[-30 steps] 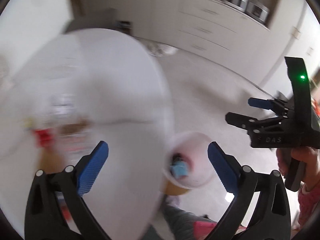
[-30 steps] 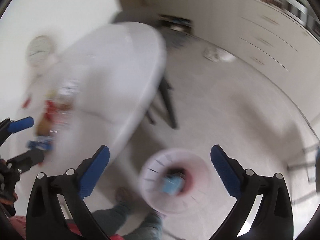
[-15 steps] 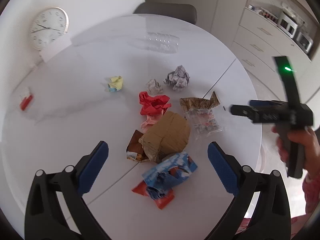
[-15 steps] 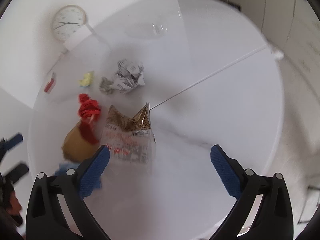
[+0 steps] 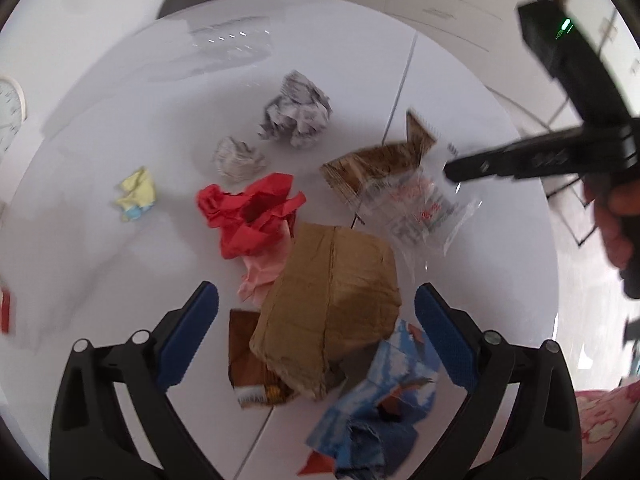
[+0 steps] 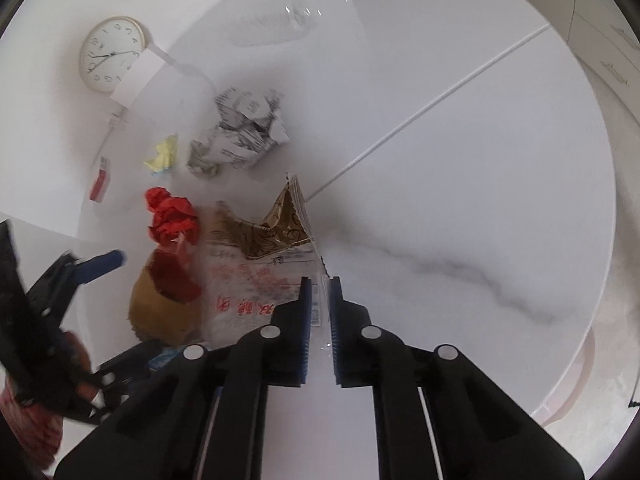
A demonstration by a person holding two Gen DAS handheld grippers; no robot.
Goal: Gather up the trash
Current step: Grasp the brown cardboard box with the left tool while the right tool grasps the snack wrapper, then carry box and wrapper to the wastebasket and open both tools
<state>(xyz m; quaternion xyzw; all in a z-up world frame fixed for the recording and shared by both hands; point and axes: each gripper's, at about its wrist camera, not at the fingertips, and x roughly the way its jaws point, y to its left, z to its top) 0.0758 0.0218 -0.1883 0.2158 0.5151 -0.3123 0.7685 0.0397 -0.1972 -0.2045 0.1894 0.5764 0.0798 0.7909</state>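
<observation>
A pile of trash lies on the white round table [image 5: 460, 80]. My left gripper [image 5: 316, 294] hangs over a crumpled brown paper lump [image 5: 332, 300]; its jaws are closing, with the lump between them and the pads clear of it. Around the lump lie red paper [image 5: 252, 212], a blue wrapper [image 5: 380, 400] and a brown snack packet [image 5: 248, 364]. My right gripper [image 6: 320, 284] is shut on the near edge of a clear plastic wrapper [image 6: 256, 288] with red print, next to a gold-brown packet [image 6: 272, 232]. The left wrist view shows the right gripper [image 5: 452, 170] at that wrapper [image 5: 420, 208].
Further back lie a newspaper ball [image 5: 298, 110], a small grey paper ball [image 5: 238, 158], a yellow scrap [image 5: 136, 194] and a clear bottle [image 6: 296, 12]. A clock [image 6: 112, 54] leans at the table's far edge. A pink bin rim [image 6: 576, 392] shows below the table's right edge.
The right gripper's jaws went from wide open to shut at the clear wrapper's edge. The left gripper came down closer over the brown lump, and its jaws narrowed slightly.
</observation>
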